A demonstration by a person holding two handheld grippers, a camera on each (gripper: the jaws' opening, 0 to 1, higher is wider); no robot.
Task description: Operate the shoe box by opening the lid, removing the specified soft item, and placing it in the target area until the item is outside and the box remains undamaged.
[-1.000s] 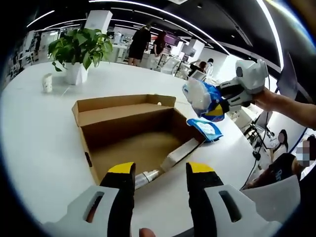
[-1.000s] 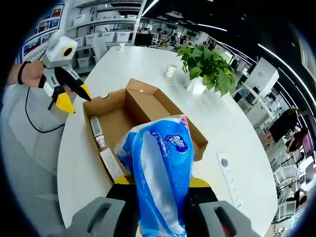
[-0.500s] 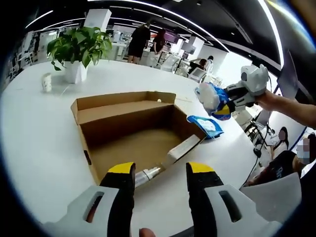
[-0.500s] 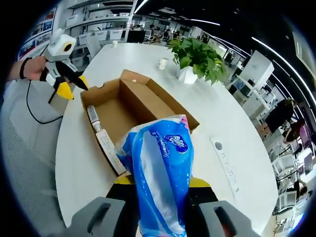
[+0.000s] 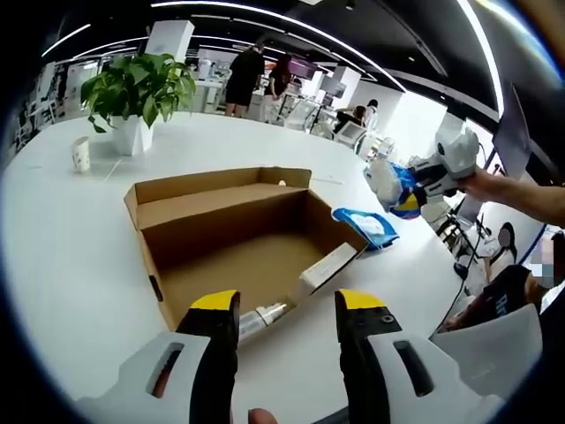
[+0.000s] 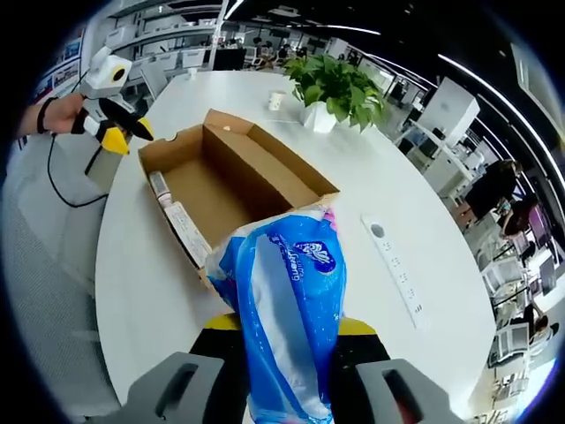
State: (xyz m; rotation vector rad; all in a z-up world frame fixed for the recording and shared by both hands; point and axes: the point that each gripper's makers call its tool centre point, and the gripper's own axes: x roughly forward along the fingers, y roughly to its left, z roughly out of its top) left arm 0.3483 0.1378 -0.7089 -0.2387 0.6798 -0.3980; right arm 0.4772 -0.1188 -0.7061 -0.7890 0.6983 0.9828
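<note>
My right gripper pinches the blue tissue pack, clear of the open shoe box ahead. I should lower it gently onto the white table beyond my jaws, beside the other pack. My left gripper hangs spread and empty.

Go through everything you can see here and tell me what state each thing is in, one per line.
shoe box: open, lid folded back.
blue tissue pack: held in the air, outside the box.
right gripper: shut on the pack.
left gripper: open, empty.
second blue pack: lying on the table beside the box.
</note>
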